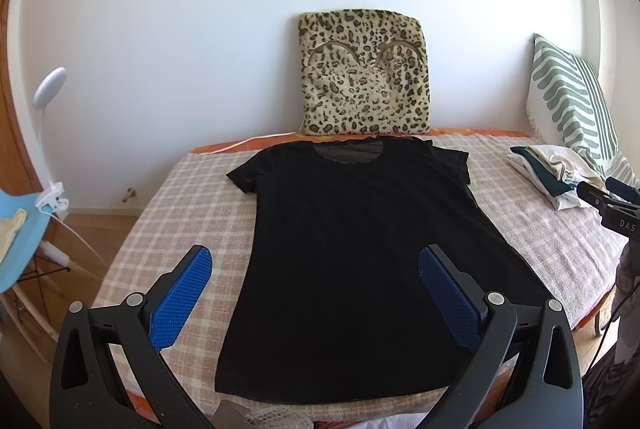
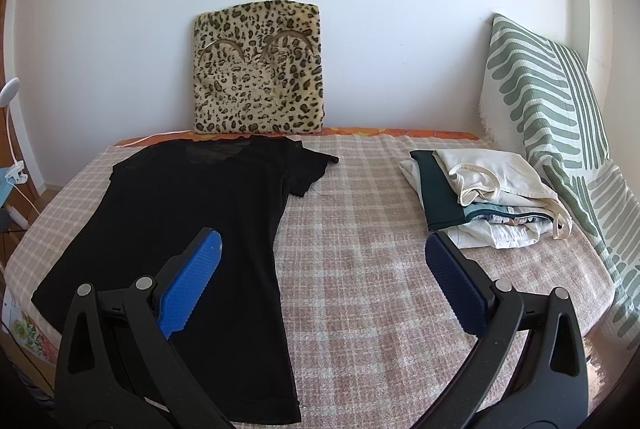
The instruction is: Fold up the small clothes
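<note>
Now your black shirt (image 1: 352,245) lies flat on the bed (image 2: 380,289), collar toward the leopard cushion (image 1: 364,73), ready for folding (finished pile (image 2: 484,197) sits aside); left gripper (image 1: 314,295) and right gripper (image 2: 322,279) hover, fingers wide, empty.

The near hem of the black T-shirt (image 1: 344,269) is partly covered by the arms of the left gripper (image 1: 315,261), and in the right wrist view its lower left corner is hidden behind the right gripper (image 2: 323,249). The right gripper is cut off by the left wrist view's right edge (only a dark tip and the letters "DAS" are seen). What the lower garments in the folded pile (image 2: 486,193) are cannot be told, and the green-striped pillow (image 2: 560,117) is cropped at the right.
</note>
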`<state>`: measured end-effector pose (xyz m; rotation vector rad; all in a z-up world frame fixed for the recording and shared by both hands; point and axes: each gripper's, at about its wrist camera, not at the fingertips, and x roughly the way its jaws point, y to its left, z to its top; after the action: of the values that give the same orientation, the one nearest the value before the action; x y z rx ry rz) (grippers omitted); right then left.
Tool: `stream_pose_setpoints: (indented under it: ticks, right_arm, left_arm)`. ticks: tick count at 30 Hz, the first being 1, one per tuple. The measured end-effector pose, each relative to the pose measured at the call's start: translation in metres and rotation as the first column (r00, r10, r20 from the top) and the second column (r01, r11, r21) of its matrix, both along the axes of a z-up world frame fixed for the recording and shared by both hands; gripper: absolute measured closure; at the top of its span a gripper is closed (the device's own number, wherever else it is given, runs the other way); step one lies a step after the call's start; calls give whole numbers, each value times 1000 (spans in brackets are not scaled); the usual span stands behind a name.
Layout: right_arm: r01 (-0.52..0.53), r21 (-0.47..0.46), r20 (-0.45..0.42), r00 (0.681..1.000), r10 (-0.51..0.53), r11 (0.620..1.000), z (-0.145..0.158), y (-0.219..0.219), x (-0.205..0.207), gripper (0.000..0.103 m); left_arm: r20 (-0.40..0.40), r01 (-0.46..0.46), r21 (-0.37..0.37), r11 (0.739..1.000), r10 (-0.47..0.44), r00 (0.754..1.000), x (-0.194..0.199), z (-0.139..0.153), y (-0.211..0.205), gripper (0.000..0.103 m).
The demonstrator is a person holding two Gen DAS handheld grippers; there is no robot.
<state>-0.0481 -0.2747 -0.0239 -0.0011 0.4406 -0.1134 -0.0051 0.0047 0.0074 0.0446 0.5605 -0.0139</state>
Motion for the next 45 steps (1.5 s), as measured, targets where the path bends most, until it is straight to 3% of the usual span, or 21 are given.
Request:
stream_pose_setpoints:
  ticks: [45]
  right_arm:
    - [17,-11,-1,1000,-17,1000,-1,-5,3,0]
  left_arm:
    - [-2,-11,-8,1000,11,1000,-1,1,1,0]
